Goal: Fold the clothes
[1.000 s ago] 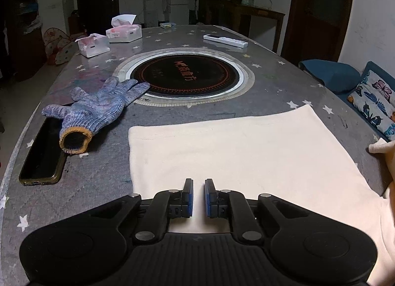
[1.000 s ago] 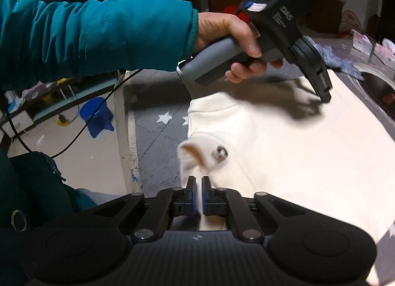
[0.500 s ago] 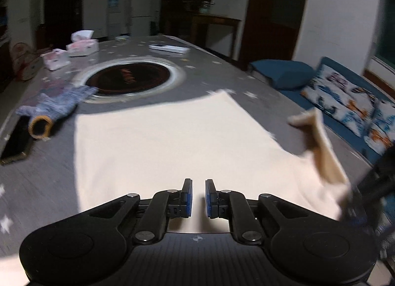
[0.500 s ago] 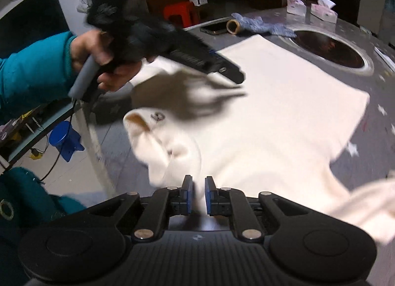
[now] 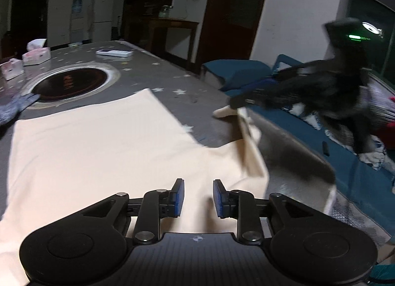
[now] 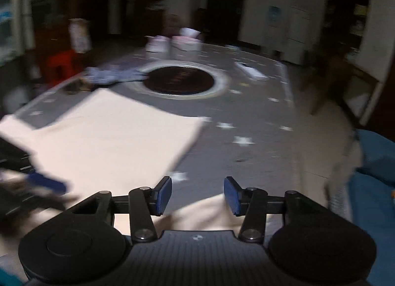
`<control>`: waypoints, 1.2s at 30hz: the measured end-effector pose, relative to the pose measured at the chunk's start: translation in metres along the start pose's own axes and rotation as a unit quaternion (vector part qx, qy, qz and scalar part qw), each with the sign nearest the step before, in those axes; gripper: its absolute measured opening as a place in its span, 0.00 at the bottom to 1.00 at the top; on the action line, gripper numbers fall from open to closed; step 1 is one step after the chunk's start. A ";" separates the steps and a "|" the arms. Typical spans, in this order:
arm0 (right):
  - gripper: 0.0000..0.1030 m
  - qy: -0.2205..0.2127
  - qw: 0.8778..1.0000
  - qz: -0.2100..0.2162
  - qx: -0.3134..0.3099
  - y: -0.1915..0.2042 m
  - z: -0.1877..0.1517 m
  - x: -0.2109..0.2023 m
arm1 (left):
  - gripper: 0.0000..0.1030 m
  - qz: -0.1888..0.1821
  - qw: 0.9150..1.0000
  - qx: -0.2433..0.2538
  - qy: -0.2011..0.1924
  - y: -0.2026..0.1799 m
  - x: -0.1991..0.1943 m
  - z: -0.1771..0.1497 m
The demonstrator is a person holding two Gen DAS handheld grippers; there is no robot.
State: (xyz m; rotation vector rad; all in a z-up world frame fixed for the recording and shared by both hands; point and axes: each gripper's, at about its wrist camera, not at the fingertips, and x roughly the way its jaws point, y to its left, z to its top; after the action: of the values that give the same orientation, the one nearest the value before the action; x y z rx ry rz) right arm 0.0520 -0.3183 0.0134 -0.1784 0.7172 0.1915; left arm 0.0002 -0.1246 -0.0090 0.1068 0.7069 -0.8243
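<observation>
The cream garment (image 5: 98, 152) lay flat on the surface (image 5: 158, 76), its long axis running away from both grippers toward the round hob (image 5: 71, 83). The left gripper (image 5: 198, 198) hovered over its near edge, jaws just opened a little and holding nothing. The right gripper (image 6: 197, 196), jaws just opened wider and also empty, was at the right sleeve (image 5: 246, 138), so it was nearer to fold that side inward.
</observation>
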 end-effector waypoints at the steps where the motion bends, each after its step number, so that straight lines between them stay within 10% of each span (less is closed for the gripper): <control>1: 0.46 0.006 1.000 -0.006 0.008 -0.006 0.002 0.008 | 0.29 -0.006 1.000 0.003 0.000 -0.004 0.002 0.002; 7: 0.40 0.064 0.998 -0.022 0.011 -0.025 0.001 0.040 | 0.37 -0.041 0.999 0.021 0.004 -0.028 0.019 0.006; 23: 0.41 0.072 0.975 -0.161 0.134 -0.077 -0.102 -0.048 | 0.45 -0.100 0.993 0.049 0.047 -0.051 0.044 -0.012; 36: 0.41 0.036 0.992 -0.029 0.115 -0.052 -0.083 -0.008 | 0.46 -0.037 0.999 -0.009 0.011 -0.020 0.009 -0.008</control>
State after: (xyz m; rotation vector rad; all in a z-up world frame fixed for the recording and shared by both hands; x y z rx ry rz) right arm 0.0059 -0.3884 -0.0375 0.0144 0.7986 0.0449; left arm -0.0142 -0.1413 -0.0171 0.0748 0.7430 -0.8887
